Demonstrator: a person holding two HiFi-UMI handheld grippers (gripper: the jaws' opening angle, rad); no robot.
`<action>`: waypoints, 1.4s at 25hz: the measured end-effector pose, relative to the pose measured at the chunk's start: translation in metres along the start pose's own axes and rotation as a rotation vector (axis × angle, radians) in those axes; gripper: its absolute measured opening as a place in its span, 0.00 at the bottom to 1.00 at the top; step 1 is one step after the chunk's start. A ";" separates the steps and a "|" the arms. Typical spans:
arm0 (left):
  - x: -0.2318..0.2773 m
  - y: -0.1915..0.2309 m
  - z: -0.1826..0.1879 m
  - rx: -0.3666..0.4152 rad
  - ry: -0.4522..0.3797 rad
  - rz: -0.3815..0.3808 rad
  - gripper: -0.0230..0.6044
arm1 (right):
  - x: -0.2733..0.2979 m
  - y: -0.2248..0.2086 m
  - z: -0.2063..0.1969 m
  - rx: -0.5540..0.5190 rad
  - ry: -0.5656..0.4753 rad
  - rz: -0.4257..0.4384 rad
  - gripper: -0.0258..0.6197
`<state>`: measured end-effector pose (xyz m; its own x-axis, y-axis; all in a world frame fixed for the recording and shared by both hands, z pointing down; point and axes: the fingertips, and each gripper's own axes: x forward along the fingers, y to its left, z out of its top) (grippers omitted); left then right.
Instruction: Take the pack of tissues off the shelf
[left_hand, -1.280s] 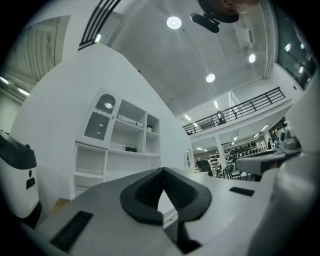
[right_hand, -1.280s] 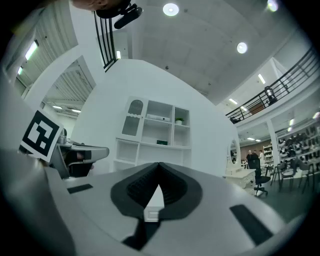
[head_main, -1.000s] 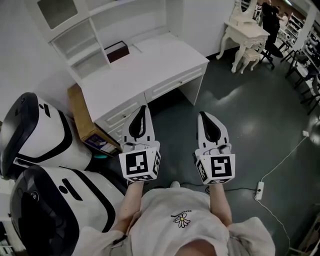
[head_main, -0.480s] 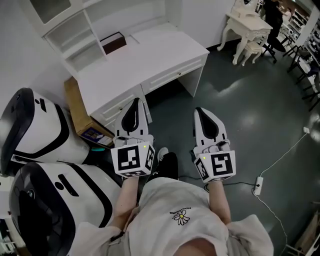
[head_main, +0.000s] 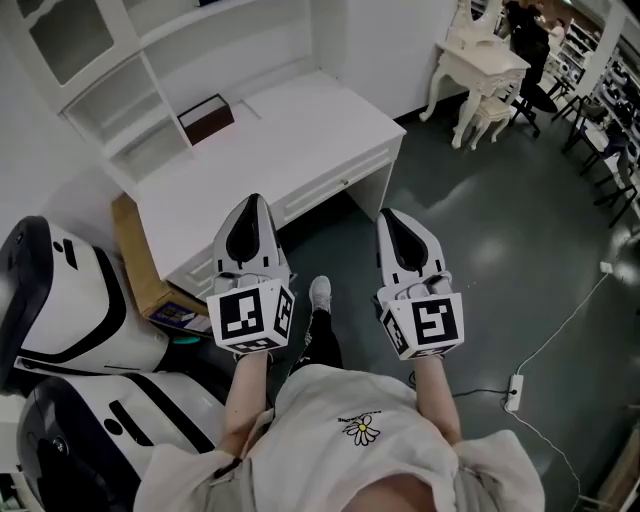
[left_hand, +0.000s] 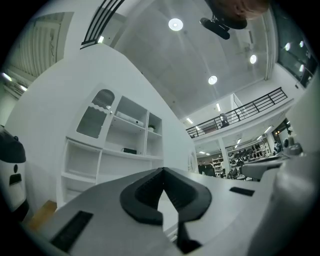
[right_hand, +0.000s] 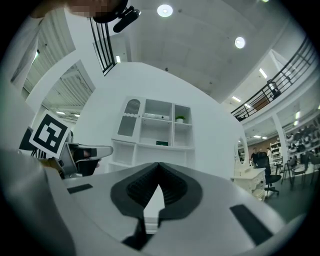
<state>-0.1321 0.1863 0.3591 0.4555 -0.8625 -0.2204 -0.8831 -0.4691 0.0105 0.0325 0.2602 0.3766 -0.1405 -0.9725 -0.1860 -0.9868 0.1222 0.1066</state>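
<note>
The pack of tissues (head_main: 206, 118) is a dark box that stands on a shelf board of the white desk hutch (head_main: 150, 60), above the small cubbies. It shows as a small dark block in the left gripper view (left_hand: 129, 150) and in the right gripper view (right_hand: 161, 143). My left gripper (head_main: 253, 198) is shut and empty, held over the desk's front edge. My right gripper (head_main: 388, 212) is shut and empty too, over the floor by the desk's right end. Both point toward the hutch and are well short of the pack. The jaws meet at their tips in both gripper views.
The white desk top (head_main: 290, 140) lies between me and the hutch. White and black machines (head_main: 60, 290) and a cardboard box (head_main: 135, 255) crowd the left. A white dressing table (head_main: 478, 62) and a person (head_main: 525, 35) are far right. A power strip (head_main: 513, 393) lies on the floor.
Both grippers have come forward toward the desk, with the person stepping ahead; a shoe now shows between them. The jaws have stayed shut.
</note>
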 end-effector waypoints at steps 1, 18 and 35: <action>0.013 0.003 -0.001 -0.003 -0.006 -0.001 0.04 | 0.012 -0.006 -0.002 -0.003 -0.001 0.000 0.04; 0.281 0.123 -0.023 -0.007 -0.005 0.080 0.04 | 0.336 -0.064 -0.033 0.019 0.013 0.131 0.04; 0.380 0.204 -0.045 -0.027 -0.001 0.152 0.04 | 0.480 -0.066 -0.055 0.062 0.015 0.149 0.04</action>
<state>-0.1340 -0.2456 0.3212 0.3165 -0.9239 -0.2150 -0.9387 -0.3377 0.0696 0.0343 -0.2258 0.3336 -0.2845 -0.9456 -0.1578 -0.9584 0.2764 0.0716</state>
